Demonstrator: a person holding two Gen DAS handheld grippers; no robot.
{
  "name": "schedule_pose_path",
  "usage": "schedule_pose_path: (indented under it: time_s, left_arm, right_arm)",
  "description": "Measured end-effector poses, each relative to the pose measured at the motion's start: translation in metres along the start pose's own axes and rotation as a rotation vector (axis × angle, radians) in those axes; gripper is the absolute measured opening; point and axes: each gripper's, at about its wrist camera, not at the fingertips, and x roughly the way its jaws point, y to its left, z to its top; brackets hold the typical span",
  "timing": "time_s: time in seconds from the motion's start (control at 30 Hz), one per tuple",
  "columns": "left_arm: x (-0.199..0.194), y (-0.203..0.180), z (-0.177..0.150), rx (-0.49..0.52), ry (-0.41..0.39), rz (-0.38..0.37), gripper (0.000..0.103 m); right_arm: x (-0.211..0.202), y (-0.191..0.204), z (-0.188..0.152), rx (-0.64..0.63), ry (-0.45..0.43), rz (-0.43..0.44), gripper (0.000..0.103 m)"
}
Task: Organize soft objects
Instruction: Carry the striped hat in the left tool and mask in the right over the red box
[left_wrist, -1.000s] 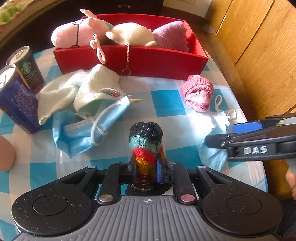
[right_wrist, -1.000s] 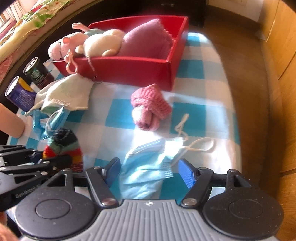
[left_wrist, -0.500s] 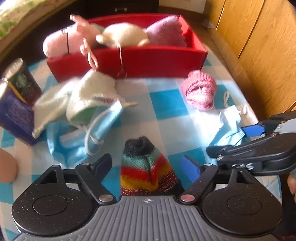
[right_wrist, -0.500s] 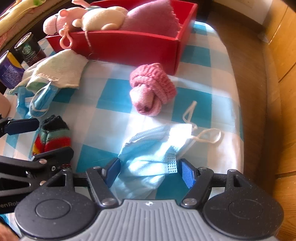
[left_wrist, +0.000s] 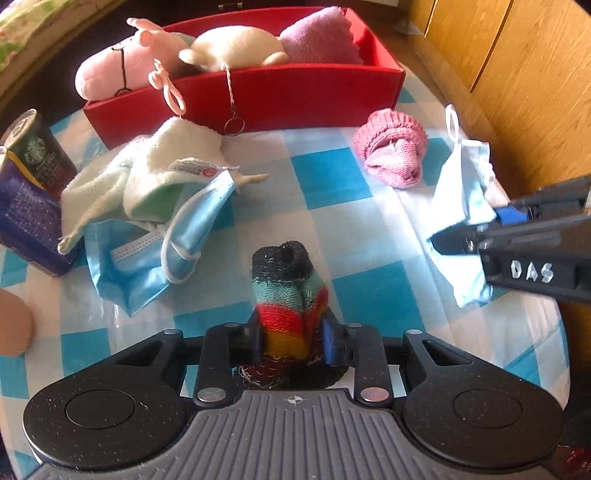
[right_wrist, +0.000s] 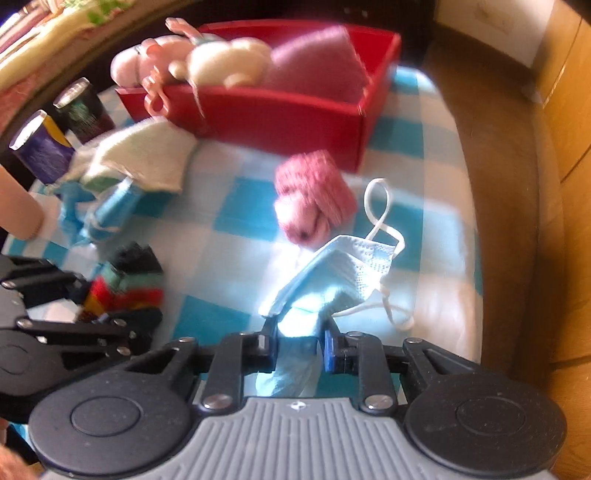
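Both sets of jaws just closed | left gripper (left_wrist: 291, 338) pinches striped sock (left_wrist: 286, 291) between its fingers | right gripper (right_wrist: 299, 343) clamps blue face mask (right_wrist: 343, 273), seemingly bunched; both light, limp | red box (left_wrist: 280, 94) far ahead.

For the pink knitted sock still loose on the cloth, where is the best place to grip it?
Probably across the pink knitted sock's rolled middle, coming from above: it lies bunched in a compact ball on the checked tablecloth, apart from the red box, so nothing blocks the fingers.

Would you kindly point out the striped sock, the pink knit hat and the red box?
Striped sock (left_wrist: 286, 295): left wrist view, teal band.
Pink knit hat (left_wrist: 391, 147): left wrist view, middle.
Red box (left_wrist: 280, 98): left wrist view, front wall.
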Motion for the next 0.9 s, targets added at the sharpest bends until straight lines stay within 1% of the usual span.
schedule_pose_path:
  time_s: [0.17,0.33,0.9]
  left_arm:
    - [-0.017,-0.001,0.002,0.004,-0.054,0.01,0.027]
    - [-0.031,-0.001,0.005,0.008,-0.107,0.031,0.027]
    - [-0.046,0.01,0.012,-0.028,-0.159,0.042,0.029]
  right_arm:
    - [-0.019,0.001,0.008,0.033,-0.079,0.048,0.002]
    - [-0.026,0.005,0.013,0.044,-0.116,0.063,0.002]
    - [-0.031,0.023,0.023,-0.013,-0.137,0.063,0.002]
